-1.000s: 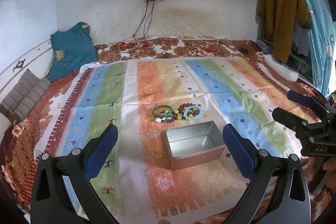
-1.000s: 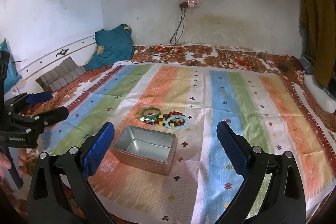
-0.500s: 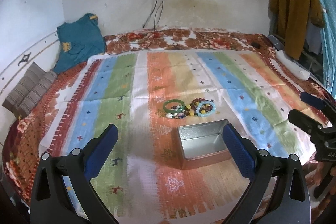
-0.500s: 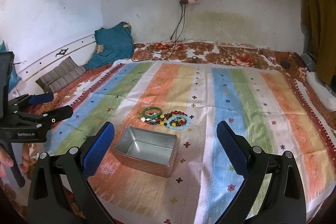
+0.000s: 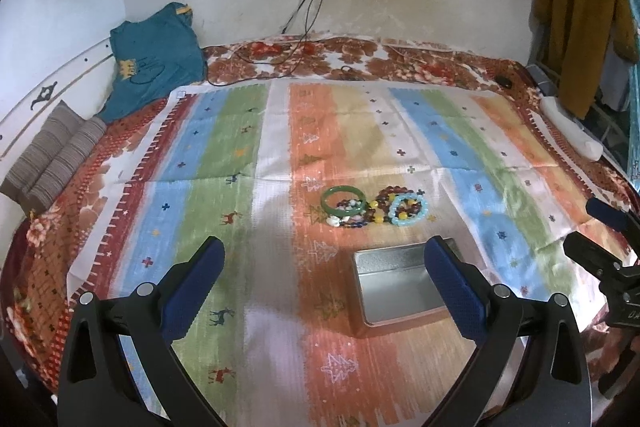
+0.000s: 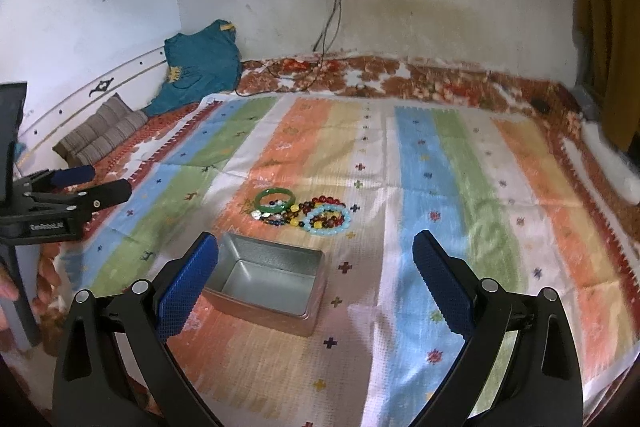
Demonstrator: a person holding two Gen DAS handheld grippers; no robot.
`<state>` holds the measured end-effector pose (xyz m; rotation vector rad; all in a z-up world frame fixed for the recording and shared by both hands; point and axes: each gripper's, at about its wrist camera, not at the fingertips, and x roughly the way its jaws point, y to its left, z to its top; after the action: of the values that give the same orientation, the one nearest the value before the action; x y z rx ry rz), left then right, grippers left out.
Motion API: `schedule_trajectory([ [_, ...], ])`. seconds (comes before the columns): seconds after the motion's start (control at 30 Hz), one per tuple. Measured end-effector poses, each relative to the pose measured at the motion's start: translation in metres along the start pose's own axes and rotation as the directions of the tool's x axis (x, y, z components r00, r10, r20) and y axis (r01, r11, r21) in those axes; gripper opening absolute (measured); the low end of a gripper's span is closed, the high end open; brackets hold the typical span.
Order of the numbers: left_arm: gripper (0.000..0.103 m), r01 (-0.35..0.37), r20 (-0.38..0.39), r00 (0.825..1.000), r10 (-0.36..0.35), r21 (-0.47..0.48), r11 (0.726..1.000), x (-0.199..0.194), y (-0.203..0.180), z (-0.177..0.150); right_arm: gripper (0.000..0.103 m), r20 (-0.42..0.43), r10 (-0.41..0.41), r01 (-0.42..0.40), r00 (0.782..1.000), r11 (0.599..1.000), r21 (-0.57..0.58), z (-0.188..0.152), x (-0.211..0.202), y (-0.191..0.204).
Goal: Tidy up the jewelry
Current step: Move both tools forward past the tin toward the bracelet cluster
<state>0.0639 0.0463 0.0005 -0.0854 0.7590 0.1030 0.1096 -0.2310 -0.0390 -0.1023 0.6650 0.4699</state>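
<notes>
I hold two grippers above a bed covered by a striped cloth [image 5: 248,147] in orange, blue, green and white bands. My left gripper [image 5: 324,271] stands wide open with nothing between its blue-padded fingers [image 5: 192,283]. My right gripper [image 6: 316,267] is also spread wide and empty.

The jewelry lies in one small cluster on the cloth, ahead of both grippers and apart from them. I count one smooth green bangle [image 5: 344,201] at the left of the cluster, and one pale blue beaded bracelet [image 5: 409,213] at the right. Between them sits a tangle of dark red, amber, yellow and blue beads [image 5: 368,217]; I cannot tell how many strands it holds. The pieces overlap and touch each other.

One open metal tin [image 5: 396,287], rectangular and silver, sits just nearer to me than the cluster. From the left gripper it lies ahead and to the right, partly behind the right finger. From the right gripper the tin [image 6: 266,281] lies ahead and to the left, close by the left finger. Its inside shows only bare metal.

In the right wrist view, the left gripper [image 6: 92,183] shows at the far left edge.
</notes>
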Motion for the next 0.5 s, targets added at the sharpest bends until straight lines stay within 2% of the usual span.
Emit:
schedule_trajectory([
  [0.27,0.097,0.008,-0.046,0.999,-0.009,-0.017,1.000,0.021,0.001,0.011,0.099,-0.011,-0.008,0.009,1.000,0.999,0.049,0.013,0.014,-0.014],
  [0.43,0.097,-0.018,-0.074,0.997,0.016,-0.026,0.999,0.038,0.005,0.014,0.099,-0.035,0.007,-0.004,0.999,0.997,0.071,0.019,0.024,-0.018],
  [0.5,0.097,-0.049,-0.076,0.996,0.046,-0.030,0.998,0.043,0.007,0.018,0.099,-0.049,0.006,-0.003,0.999,0.998,0.067,0.022,0.030,-0.019],
])
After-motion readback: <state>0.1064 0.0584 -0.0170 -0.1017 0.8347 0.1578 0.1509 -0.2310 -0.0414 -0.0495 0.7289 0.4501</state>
